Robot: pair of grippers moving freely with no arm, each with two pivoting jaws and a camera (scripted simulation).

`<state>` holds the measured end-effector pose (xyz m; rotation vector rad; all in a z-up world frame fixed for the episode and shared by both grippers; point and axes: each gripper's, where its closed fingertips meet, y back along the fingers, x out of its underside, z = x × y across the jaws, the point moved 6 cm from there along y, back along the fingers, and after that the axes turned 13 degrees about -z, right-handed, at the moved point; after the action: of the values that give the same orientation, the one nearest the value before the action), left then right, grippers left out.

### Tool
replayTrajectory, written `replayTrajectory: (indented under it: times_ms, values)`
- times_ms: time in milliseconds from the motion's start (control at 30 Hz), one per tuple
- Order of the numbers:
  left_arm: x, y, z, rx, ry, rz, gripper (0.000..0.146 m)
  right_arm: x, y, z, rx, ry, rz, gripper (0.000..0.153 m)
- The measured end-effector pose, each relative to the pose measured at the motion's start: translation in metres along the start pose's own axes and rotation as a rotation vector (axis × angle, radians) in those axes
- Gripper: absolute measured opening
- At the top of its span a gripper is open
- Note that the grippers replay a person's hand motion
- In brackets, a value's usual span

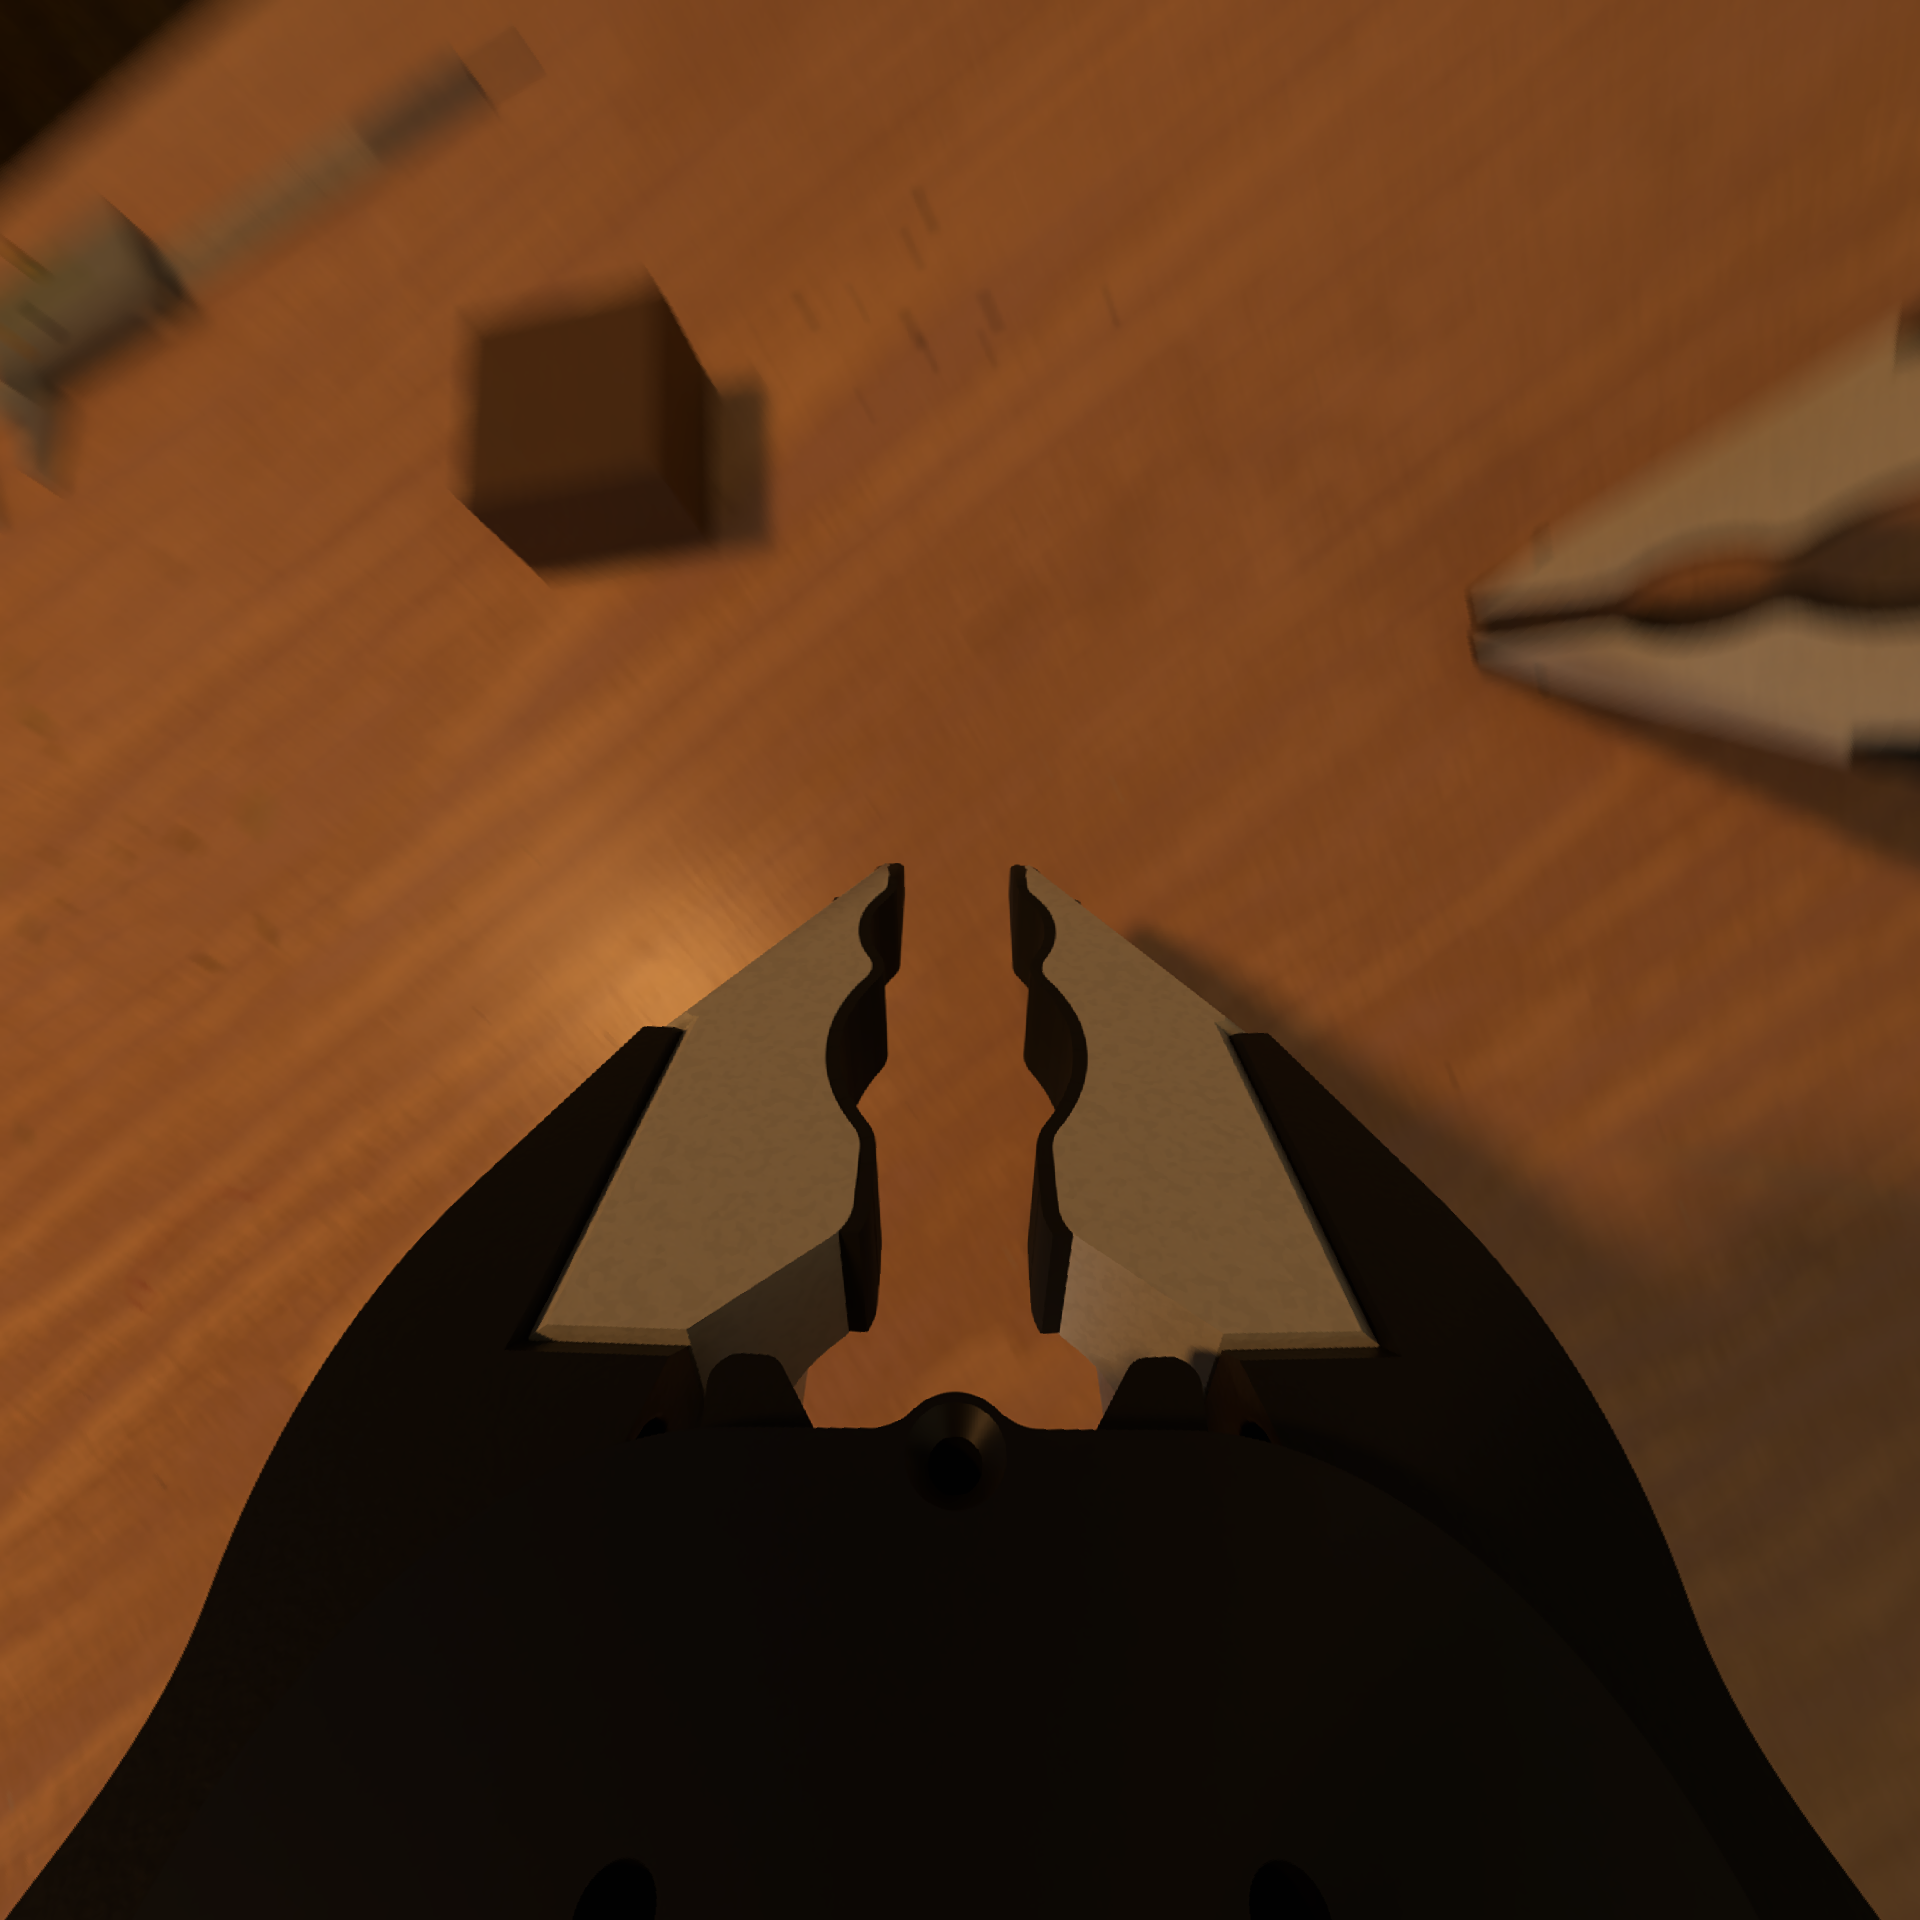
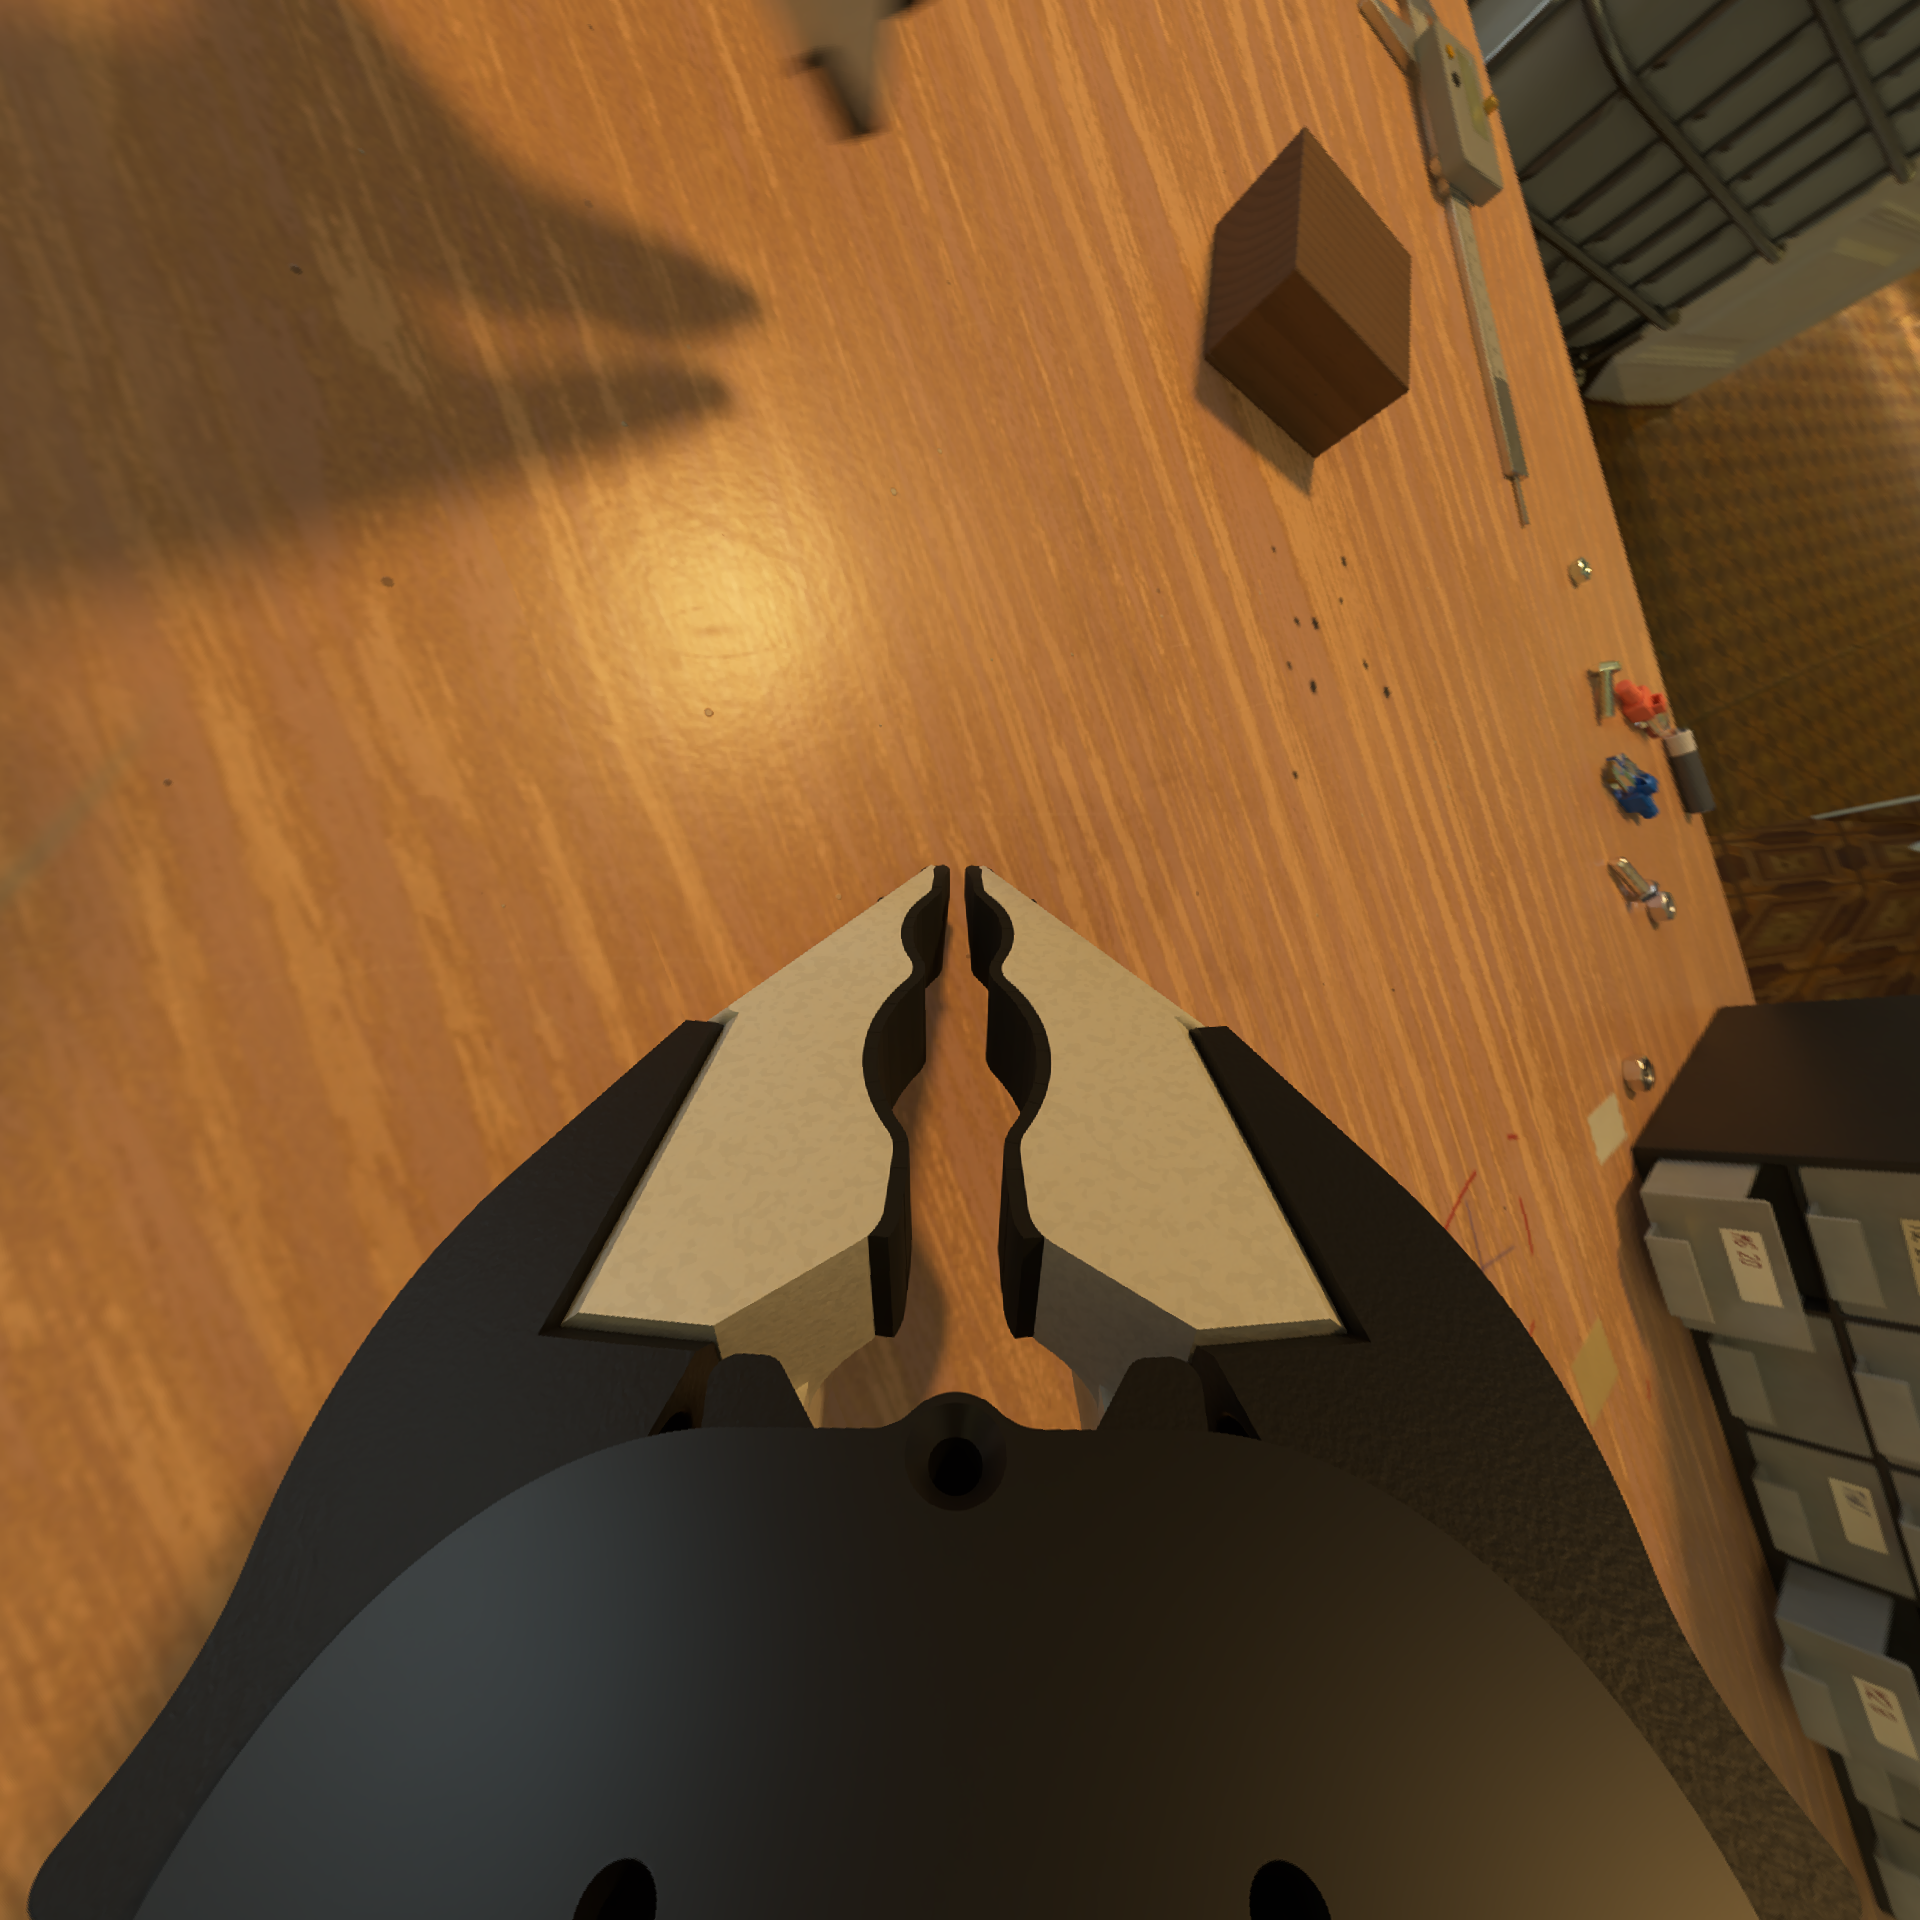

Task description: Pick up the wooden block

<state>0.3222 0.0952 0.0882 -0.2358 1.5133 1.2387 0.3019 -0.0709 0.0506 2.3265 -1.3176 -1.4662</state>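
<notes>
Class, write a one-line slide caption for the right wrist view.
Right gripper, jaws nearly closed, above a table; wooden block ahead beside a caliper.

I seem to be in a workshop. My table (image 2: 727,623) is a worn wooden top with small drill holes (image 2: 1314,623) and pen marks. Along its far edge lie a caliper (image 2: 1465,135), loose bolts (image 2: 1642,894) and nuts (image 2: 1579,569), and red and blue wire connectors (image 2: 1631,784). A cabinet of small labelled parts drawers (image 2: 1808,1351) stands beside them.
</notes>
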Motion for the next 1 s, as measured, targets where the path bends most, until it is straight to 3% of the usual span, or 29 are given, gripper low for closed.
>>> replayTrajectory:
  times_ms: [100, 233, 367, 433, 467, 533, 567, 700, 833, 933, 1000]
  values:
    - [-0.041, -0.02, 0.039, -0.108, 0.02, -0.124, 0.028, -0.002, -0.001, 0.003, 0.046, 0.03, 0.022, 0.0]
    - [-0.071, -0.079, 0.093, -0.147, 0.11, -0.007, 0.073, -0.004, 0.0, 0.004, 0.093, 0.054, 0.025, 0.0]
    - [-0.065, -0.126, 0.124, -0.179, 0.134, 0.148, 0.078, -0.004, 0.016, -0.003, 0.08, -0.037, -0.027, 0.01]
    - [-0.064, -0.132, 0.126, -0.087, 0.214, 0.138, 0.073, 0.002, 0.024, -0.007, 0.07, -0.06, -0.026, 0.016]
    - [-0.064, -0.133, 0.122, -0.053, 0.243, 0.133, 0.061, 0.005, 0.027, -0.009, 0.072, -0.069, -0.024, 0.017]
    - [-0.063, -0.126, 0.117, -0.056, 0.222, 0.109, 0.014, 0.008, 0.033, -0.014, 0.088, -0.098, -0.036, 0.018]
    - [-0.063, -0.118, 0.113, -0.08, 0.182, 0.082, 0.0, 0.009, 0.036, -0.016, 0.092, -0.122, -0.055, 0.018]
    - [-0.058, -0.094, 0.103, -0.103, 0.108, 0.03, 0.002, 0.012, 0.04, -0.025, 0.097, -0.203, -0.099, 0.019]
    - [-0.058, -0.099, 0.104, -0.083, 0.109, 0.016, 0.062, 0.014, 0.043, -0.027, 0.098, -0.206, -0.088, 0.024]
    - [-0.058, -0.121, 0.108, -0.045, 0.12, 0.038, 0.077, 0.013, 0.047, -0.025, 0.097, -0.225, -0.102, 0.024]
    - [-0.049, -0.136, 0.108, -0.005, 0.152, 0.16, 0.081, 0.015, 0.05, -0.025, 0.102, -0.23, -0.093, 0.024]
